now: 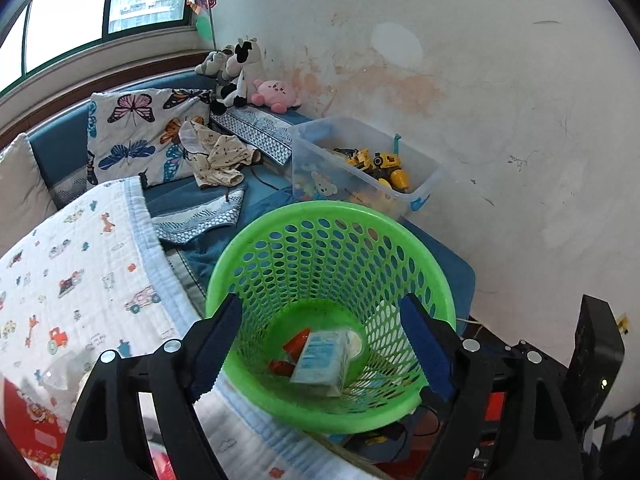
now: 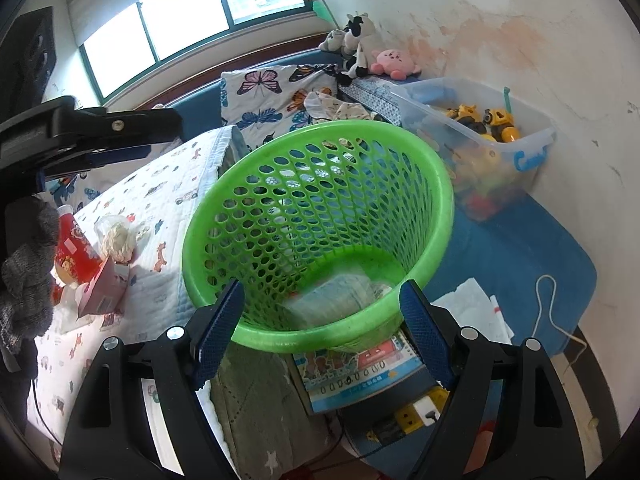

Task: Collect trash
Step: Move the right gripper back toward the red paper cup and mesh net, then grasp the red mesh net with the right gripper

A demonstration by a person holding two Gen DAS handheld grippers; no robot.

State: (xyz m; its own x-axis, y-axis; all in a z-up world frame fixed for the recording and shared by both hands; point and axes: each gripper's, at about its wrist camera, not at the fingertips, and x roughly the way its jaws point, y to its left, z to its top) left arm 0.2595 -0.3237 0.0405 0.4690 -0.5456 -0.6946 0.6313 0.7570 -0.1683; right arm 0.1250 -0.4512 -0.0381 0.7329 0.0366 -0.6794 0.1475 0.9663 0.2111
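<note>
While the left gripper hangs over the green basket, its blue-padded jaws stand wide apart with nothing pressed between them. Seen from the left wrist, the perforated basket sits tilted on the edge of a bed, partly on a white printed blanket. At its bottom lie a pale blue wrapped packet and a red wrapper, touching each other. Behind the basket stands a clear toy bin with yellow toys, and plush toys line the wall corner.

From the right wrist, the right gripper also stands open and empty, its fingers to either side of the basket's near rim without touching it. The packet looks blurred at the basket's bottom. On the blanket to the left more trash waits: a crumpled clear bag, a red cup and a pink carton. A white paper sheet lies on the blue mat to the right. The left gripper reaches in from the upper left.
</note>
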